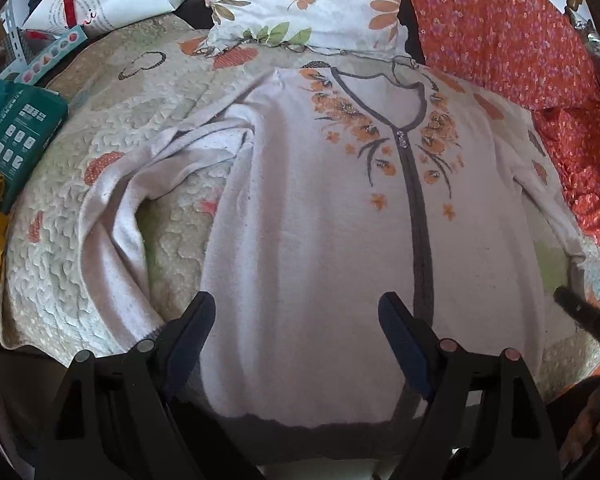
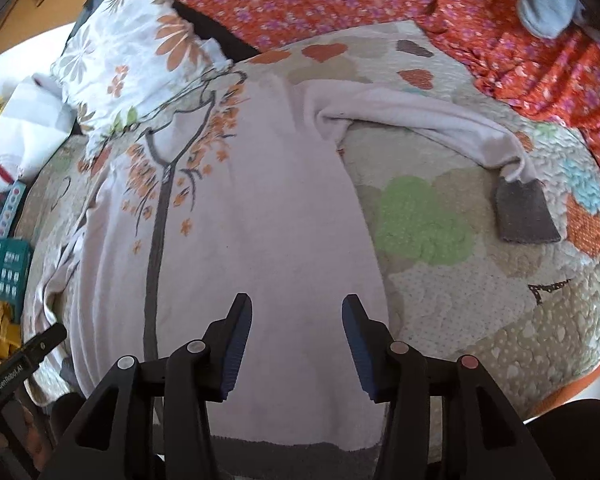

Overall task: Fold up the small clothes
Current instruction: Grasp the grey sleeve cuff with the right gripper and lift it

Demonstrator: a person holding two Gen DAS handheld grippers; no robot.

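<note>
Cardigan [image 1: 300, 220] on quilt [image 1: 60, 280], before pillow [image 1: 300, 0]

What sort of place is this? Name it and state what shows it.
Most likely a bedroom at home. A pale cardigan lies spread on a quilted bedspread with heart patches, a floral pillow sits at the far end, and an orange flowered cloth is bunched alongside.

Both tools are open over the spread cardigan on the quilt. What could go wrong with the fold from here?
1. The cardigan's left sleeve lies bunched and twisted; folded as is, it would likely leave a lumpy bundle.
2. The right sleeve stretches far out, its grey cuff well away from the right tool, so it may trail.
3. A grab at the hem could pinch the quilt too.
</note>
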